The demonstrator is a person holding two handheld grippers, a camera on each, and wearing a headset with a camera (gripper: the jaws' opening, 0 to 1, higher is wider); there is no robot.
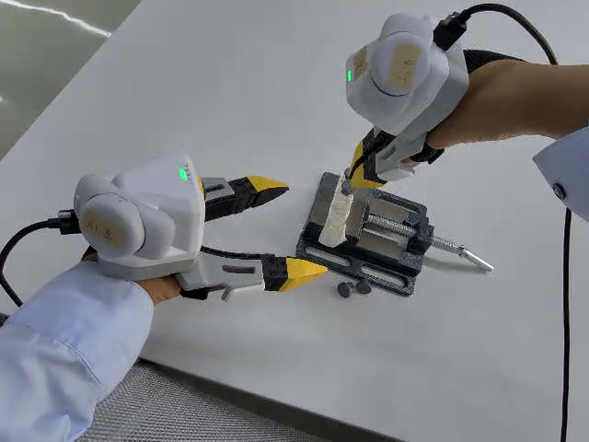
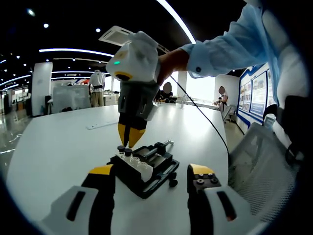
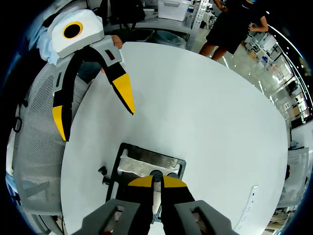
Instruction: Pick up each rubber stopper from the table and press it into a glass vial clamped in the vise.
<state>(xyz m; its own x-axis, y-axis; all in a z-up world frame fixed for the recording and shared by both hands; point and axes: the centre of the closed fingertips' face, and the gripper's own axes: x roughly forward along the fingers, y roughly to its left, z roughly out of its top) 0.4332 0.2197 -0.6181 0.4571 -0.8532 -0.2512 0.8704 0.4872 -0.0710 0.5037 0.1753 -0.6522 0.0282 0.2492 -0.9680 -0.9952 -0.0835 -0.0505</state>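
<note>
white counter in a bright open-plan hall under strip lights: the right gripper, jaws pinched almost closed on a grey stopper, stands over the glass vials clamped in the vise, at its 11 o'clock end. pressing well likely means coming straight down, square to the vial mouth, with no side load. left gripper hovers wide open and empty at 9 o'clock; two spare stoppers lie at the vise's 6 o'clock.
</note>
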